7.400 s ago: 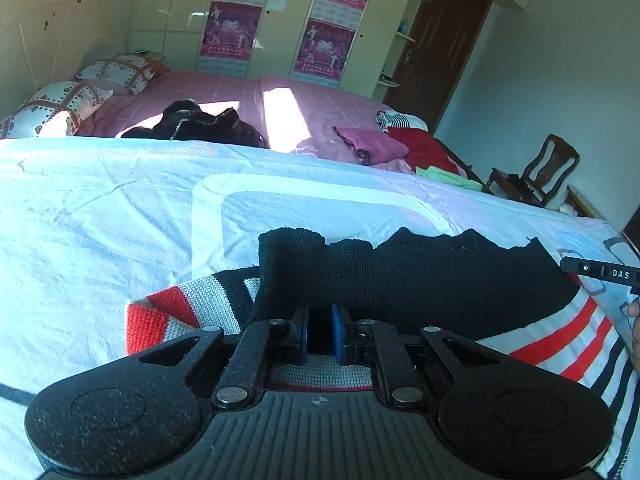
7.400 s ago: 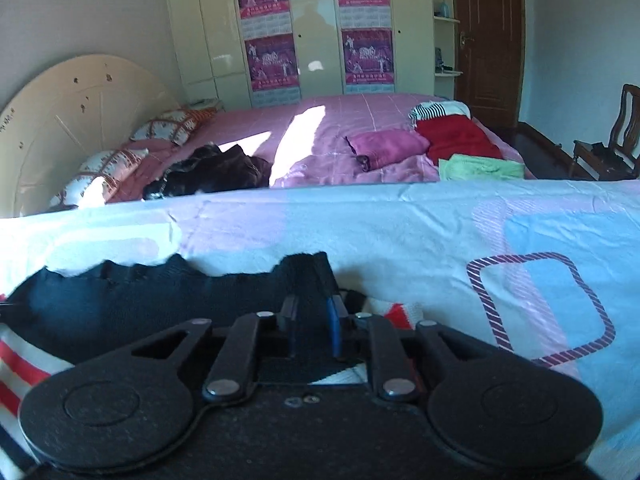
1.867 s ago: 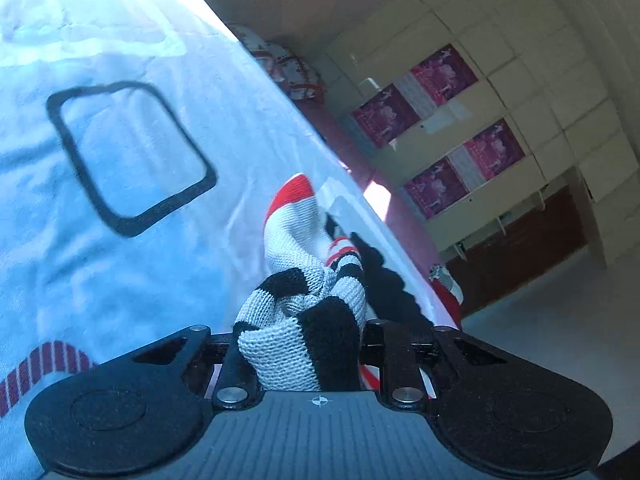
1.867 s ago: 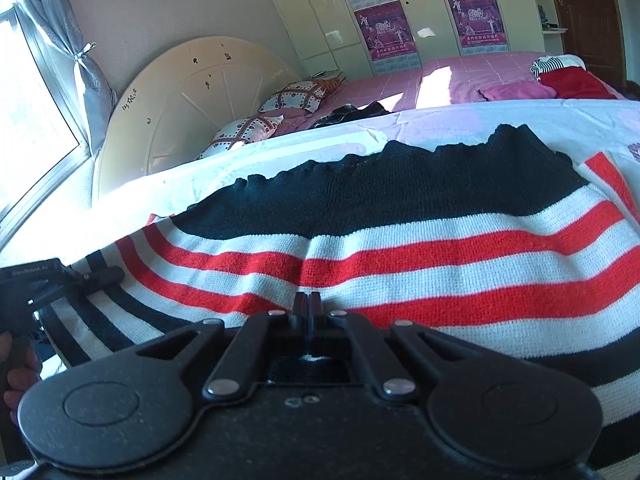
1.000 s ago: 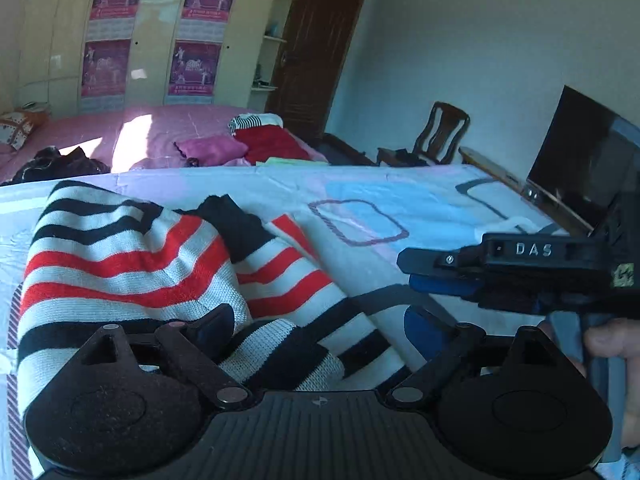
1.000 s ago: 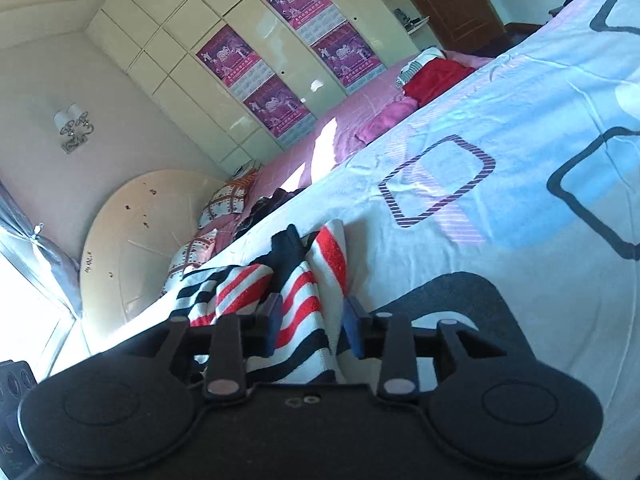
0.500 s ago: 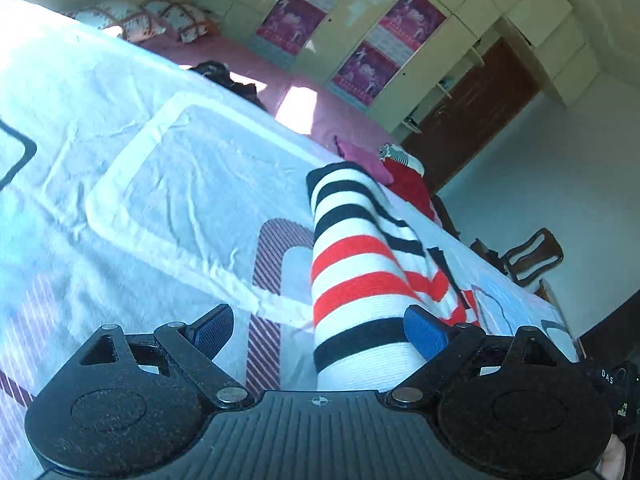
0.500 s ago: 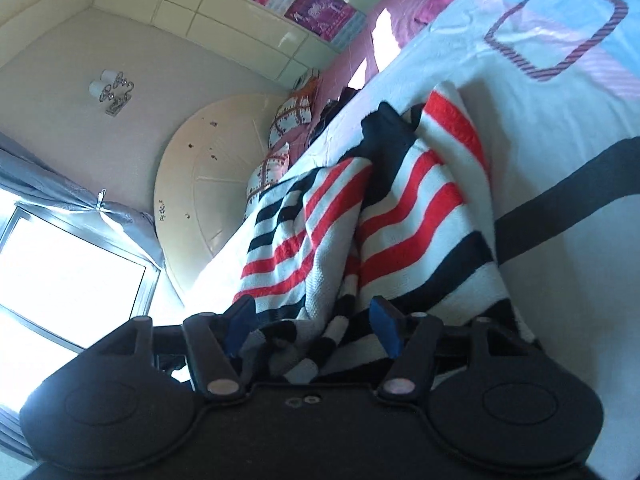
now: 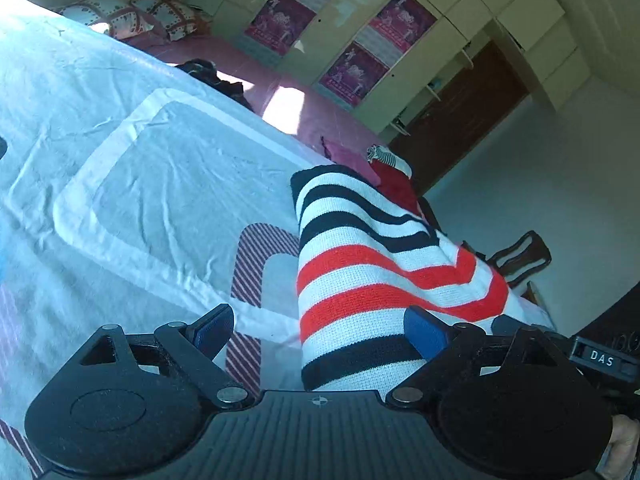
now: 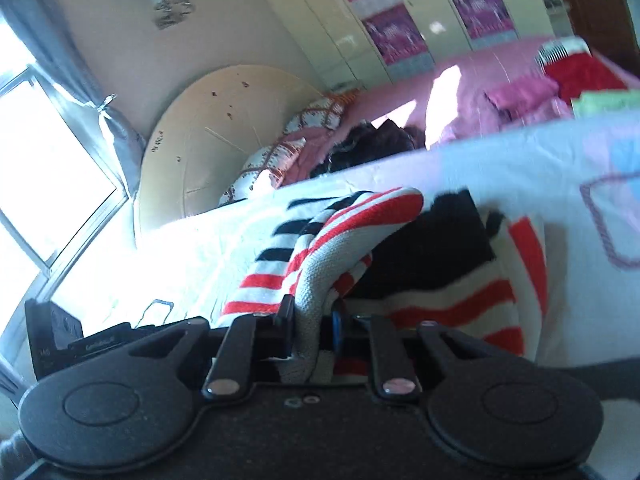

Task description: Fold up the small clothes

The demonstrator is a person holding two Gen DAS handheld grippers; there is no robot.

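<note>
Striped knit sweater [image 9: 360, 272] runs lengthwise away from the spread left claw [image 9: 320, 326] – right claw [image 10: 311, 330] pinches its fold

Bright daylight from the blown-out window [image 10: 44, 168], glare washing the bed sheet [image 10: 192, 256], right view motion-blurred, left view sharp, fisheye bending and dark corners

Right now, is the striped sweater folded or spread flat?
Folded, not finished: the sweater lies doubled on the sheet, one edge lifted by the shut right claw.
</note>
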